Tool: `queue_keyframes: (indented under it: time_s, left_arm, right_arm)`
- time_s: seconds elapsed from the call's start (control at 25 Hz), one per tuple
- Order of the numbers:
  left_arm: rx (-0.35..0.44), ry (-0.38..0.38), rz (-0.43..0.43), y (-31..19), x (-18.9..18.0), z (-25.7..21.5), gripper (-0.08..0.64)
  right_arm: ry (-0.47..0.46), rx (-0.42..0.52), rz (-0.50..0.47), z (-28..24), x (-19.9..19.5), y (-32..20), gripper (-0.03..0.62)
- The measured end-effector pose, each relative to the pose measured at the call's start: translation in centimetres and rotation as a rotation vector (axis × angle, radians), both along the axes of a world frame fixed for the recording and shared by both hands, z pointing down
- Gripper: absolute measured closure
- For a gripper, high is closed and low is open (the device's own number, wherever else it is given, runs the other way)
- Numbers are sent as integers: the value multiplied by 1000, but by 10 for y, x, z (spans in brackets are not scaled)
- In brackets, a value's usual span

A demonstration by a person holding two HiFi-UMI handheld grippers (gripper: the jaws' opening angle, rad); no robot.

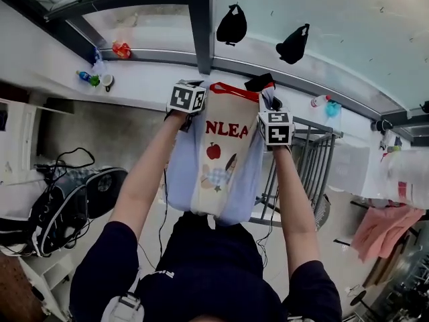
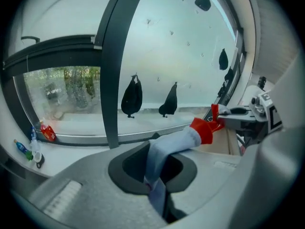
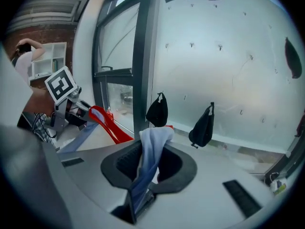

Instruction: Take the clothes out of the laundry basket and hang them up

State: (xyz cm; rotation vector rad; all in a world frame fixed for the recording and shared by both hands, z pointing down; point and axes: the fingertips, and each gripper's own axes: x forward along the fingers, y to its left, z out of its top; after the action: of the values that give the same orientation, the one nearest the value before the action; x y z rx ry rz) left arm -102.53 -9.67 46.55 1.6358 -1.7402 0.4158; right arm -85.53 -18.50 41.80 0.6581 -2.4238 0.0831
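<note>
I hold up a small light-blue and cream child's top (image 1: 214, 163) with a red collar, red letters and an apple print, stretched between both grippers at shoulder height. My left gripper (image 1: 190, 107) is shut on the top's left shoulder; its fabric (image 2: 164, 151) runs out of the jaws to the red collar (image 2: 204, 129). My right gripper (image 1: 273, 116) is shut on the right shoulder, with blue cloth (image 3: 148, 163) bunched between its jaws. The top hangs in front of a frosted window (image 1: 322, 19). The laundry basket is not in view.
Two black bags (image 1: 232, 24) (image 1: 293, 43) hang on the window glass. A metal drying rack (image 1: 310, 159) stands to the right behind the top, with pink cloth (image 1: 382, 227) further right. A white sill (image 1: 141, 79) holds small bottles. A black bag (image 1: 74, 206) and cables lie on the floor at left.
</note>
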Motion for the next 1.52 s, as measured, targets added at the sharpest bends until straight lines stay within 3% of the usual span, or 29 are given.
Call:
queue_keyframes:
  time_s: [0.12, 0.24, 0.4, 0.6, 0.72, 0.92, 1.2, 1.52]
  left_arm:
    - [-109, 12, 40, 2, 0, 39, 529]
    - [-173, 32, 65, 6, 0, 67, 423]
    - [-202, 24, 92, 18, 2, 84, 331]
    - [-243, 127, 123, 37, 12, 94, 296]
    - [-258, 143, 147, 51, 15, 96, 277]
    - [-215, 156, 105, 59, 20, 91, 268]
    - [-67, 90, -19, 74, 28, 43, 267]
    - [61, 62, -127, 113, 74, -15, 258]
  right_arm:
    - [44, -71, 18, 37, -3, -5, 467]
    - [73, -135, 42, 65, -2, -10, 377]
    - [120, -147, 52, 87, 8, -6, 350]
    - [41, -279, 113, 85, 21, -13, 250]
    - [18, -268, 119, 71, 28, -17, 241]
    - [10, -251, 119, 64, 35, -8, 241]
    - [-12, -184, 56, 38, 55, 21, 241]
    - [-102, -153, 12, -8, 89, 60, 241]
